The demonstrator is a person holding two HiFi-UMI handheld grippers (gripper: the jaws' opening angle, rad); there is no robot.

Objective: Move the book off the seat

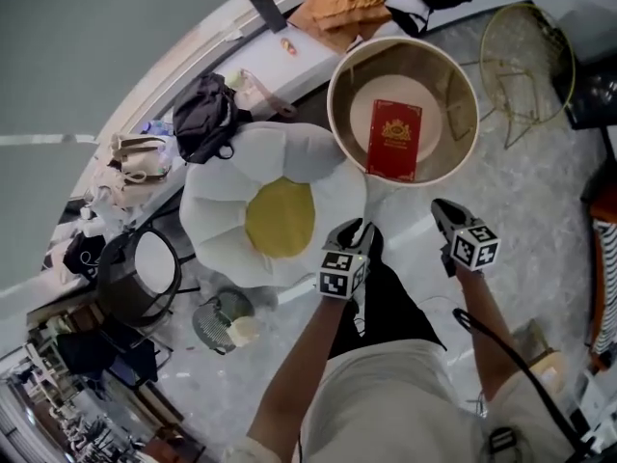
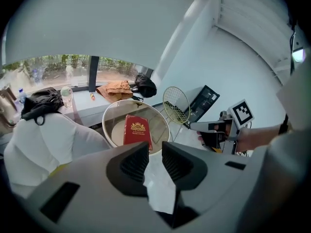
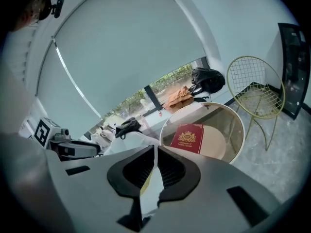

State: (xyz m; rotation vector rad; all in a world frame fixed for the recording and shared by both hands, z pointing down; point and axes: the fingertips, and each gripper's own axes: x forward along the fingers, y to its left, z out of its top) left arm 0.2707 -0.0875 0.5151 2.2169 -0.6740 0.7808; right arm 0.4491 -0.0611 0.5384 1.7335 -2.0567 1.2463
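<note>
Gold print on red book (image 1: 393, 139) cover, illegible.

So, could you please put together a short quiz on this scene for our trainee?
1. True or false: nothing lies on the white flower-shaped cushion seat with the yellow centre.
2. The red gold-crested book lies on: A that seat; B the round cream-rimmed table; C the floor.
3. Which has its jaws pressed together: the left hand-held gripper or the right hand-held gripper?
Key: 1 true; 2 B; 3 right.
</note>
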